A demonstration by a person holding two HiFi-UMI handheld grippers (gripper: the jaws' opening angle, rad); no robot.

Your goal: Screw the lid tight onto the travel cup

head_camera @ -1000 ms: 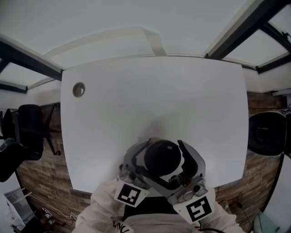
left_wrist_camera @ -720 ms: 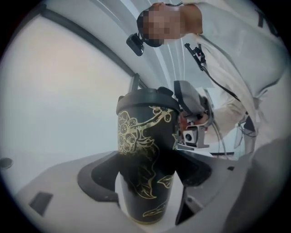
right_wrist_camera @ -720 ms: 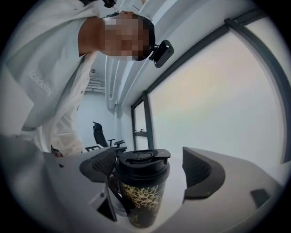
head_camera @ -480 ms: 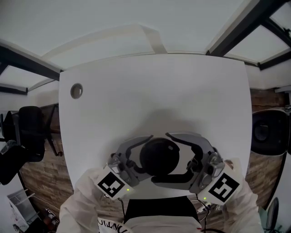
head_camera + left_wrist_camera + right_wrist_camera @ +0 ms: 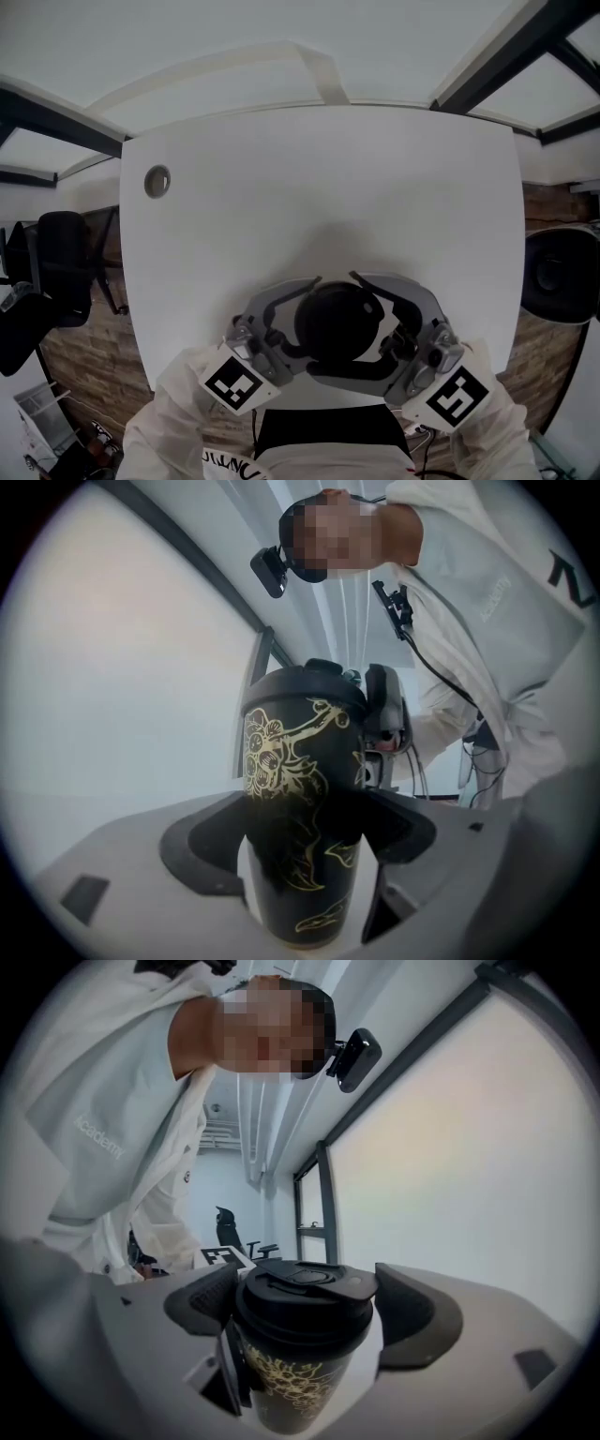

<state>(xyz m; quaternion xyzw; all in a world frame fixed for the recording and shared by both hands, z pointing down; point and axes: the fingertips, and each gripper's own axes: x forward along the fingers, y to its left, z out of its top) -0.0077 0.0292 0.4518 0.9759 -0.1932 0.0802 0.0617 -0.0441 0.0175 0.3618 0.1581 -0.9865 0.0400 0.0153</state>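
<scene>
Both grippers have swung wider apart around the travel cup [image 5: 298,752], which stands near the front edge of the white table [image 5: 319,187]. Now the left gripper [image 5: 305,834] clamps the cup's body and the right gripper [image 5: 305,1309] clasps the lid [image 5: 302,1283]. A good turn likely needs the body held dead still and the lid kept level. Only the gripper views show those grips; from overhead the lid hides the body.

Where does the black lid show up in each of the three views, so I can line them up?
Head view: lid low centre, seen from above, near the table's front edge.
Left gripper view: lid at centre, capping the travel cup, above the jaws.
Right gripper view: lid low centre, between the jaws.
Shared landmark: the person's white jacket.
</scene>
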